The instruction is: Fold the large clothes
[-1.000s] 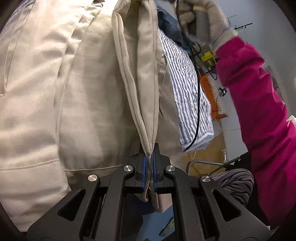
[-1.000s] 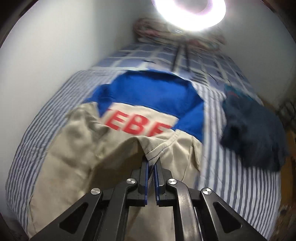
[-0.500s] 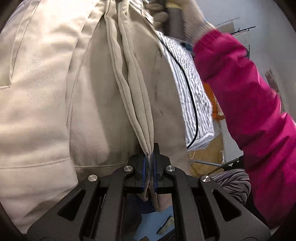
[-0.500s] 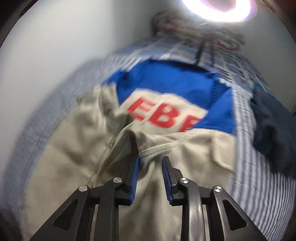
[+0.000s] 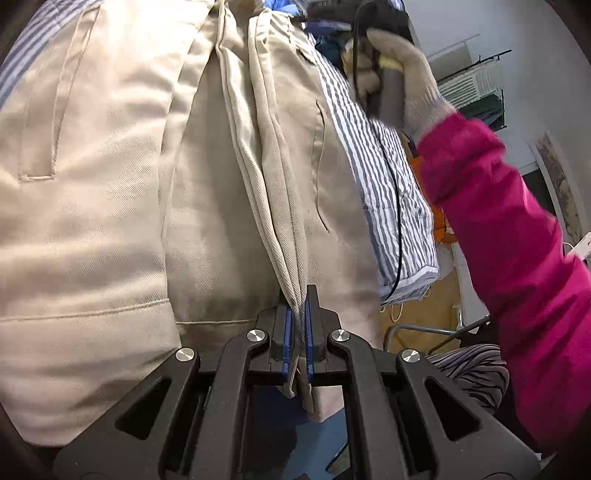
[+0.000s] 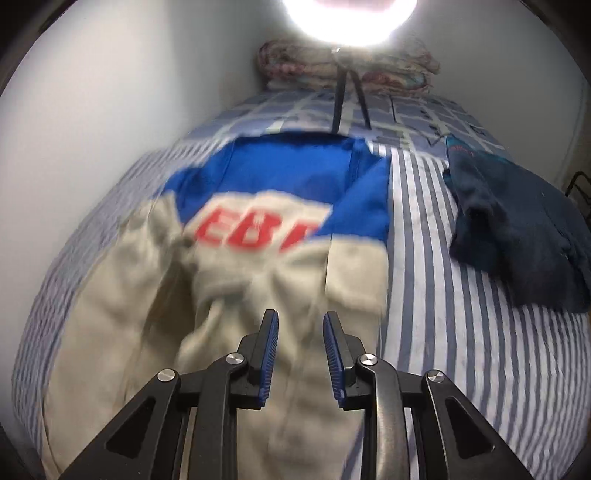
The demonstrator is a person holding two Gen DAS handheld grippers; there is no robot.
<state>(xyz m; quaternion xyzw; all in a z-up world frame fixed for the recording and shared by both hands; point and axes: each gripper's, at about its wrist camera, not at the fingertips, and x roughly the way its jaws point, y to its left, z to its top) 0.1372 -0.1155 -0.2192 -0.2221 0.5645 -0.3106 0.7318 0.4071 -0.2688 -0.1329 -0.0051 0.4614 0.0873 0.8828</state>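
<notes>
Left gripper [image 5: 298, 332] clamped on a folded edge of the beige twill trousers [image 5: 110, 221], which lie on the blue-and-white striped bedsheet [image 6: 461, 332]. Right gripper [image 6: 300, 354] partly open, nothing between its pads, above the trousers. Blue jersey with red lettering [image 6: 288, 184] lies partly beneath them.

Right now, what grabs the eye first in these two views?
The glaring ring light at the bed's far end, then the blue garment with red letters spread mid-bed. Nearer, beige trousers fill the left view, a fold pinched in the left tool; the right tool hangs open above them.
</notes>
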